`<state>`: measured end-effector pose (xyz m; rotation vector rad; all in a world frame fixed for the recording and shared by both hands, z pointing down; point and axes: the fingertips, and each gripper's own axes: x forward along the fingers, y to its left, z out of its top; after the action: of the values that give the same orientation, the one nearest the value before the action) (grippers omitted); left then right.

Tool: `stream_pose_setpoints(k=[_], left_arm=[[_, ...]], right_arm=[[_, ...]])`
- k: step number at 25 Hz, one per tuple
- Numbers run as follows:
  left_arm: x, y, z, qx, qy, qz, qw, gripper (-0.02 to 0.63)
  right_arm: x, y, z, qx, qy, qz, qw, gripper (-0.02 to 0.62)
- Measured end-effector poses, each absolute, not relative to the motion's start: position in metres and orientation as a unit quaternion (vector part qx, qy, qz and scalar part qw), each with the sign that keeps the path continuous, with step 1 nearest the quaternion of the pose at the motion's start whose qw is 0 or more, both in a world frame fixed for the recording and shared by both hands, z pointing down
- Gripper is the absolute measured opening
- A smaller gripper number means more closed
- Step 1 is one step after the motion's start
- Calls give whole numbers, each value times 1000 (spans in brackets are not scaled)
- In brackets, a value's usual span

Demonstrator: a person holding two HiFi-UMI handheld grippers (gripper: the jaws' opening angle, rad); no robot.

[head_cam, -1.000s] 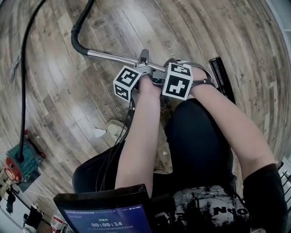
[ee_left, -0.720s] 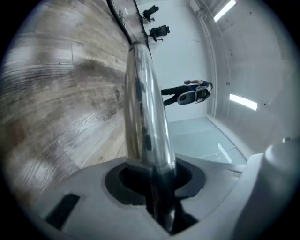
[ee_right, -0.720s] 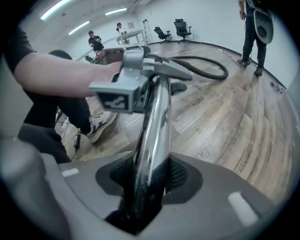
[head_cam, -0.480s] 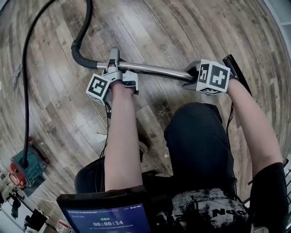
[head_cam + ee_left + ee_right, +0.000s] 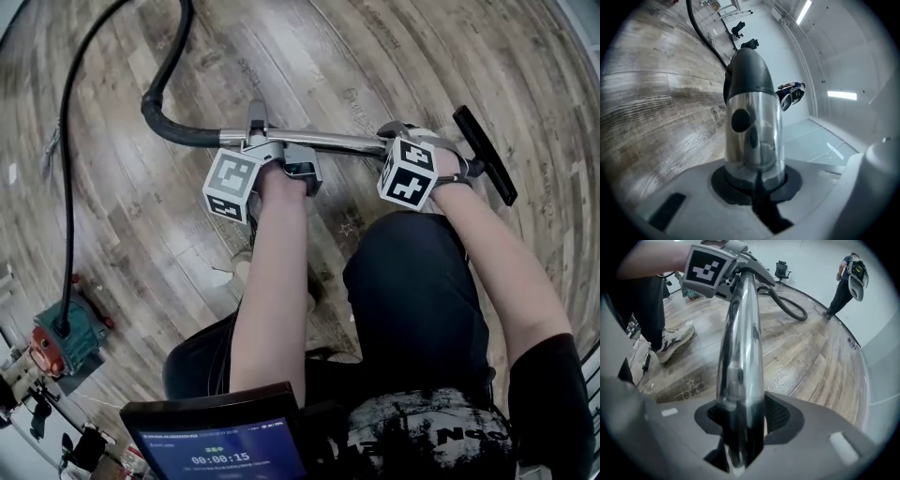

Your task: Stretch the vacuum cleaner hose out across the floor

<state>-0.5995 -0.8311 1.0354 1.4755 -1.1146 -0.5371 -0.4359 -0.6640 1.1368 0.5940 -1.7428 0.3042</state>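
Left gripper (image 5: 255,129) clamps the metal wand (image 5: 337,142) just beside the black hose (image 5: 161,111), jaws having just closed further on it. Right gripper (image 5: 397,138) straddles the same wand nearer the nozzle (image 5: 486,155) (jaws just opened wider, not pressing); the hose curves away across the wooden floor (image 5: 309,56).

We had the head cam looking steeply down from above at the wood floor (image 5: 394,56). Cams on left gripper (image 5: 255,139) and right gripper (image 5: 398,131) sat close on the chrome wand (image 5: 337,142), sighting along it; all three views shared it.
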Motion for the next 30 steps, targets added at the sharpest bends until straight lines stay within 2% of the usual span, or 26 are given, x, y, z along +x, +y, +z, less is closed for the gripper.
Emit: stream_pose_setpoints(k=[1,3,9,13,23,30], left_arm=[[-598,-830,1034,625,-480,-230,572,38],[-595,-829,1029,624,-485,-231,568,38],[-597,-835,1016,651,-461,-204,567,48],[-591,-832,957,670,-440,-194,566,48],[-582,-735,727,640,-477,-127,589,51],[-551,-658,575,632,-473,-107,605,52]], right_arm=[[-439,-669,1137,262,-748,122,597,169],[-442,-674,1137,268,-747,101,600,51],[-456,-668,1120,244,-763,138,582,47],[-468,-650,1069,229,-767,178,572,46],[-478,-525,819,162,-776,284,540,46],[-453,-443,658,126,-781,314,525,48]])
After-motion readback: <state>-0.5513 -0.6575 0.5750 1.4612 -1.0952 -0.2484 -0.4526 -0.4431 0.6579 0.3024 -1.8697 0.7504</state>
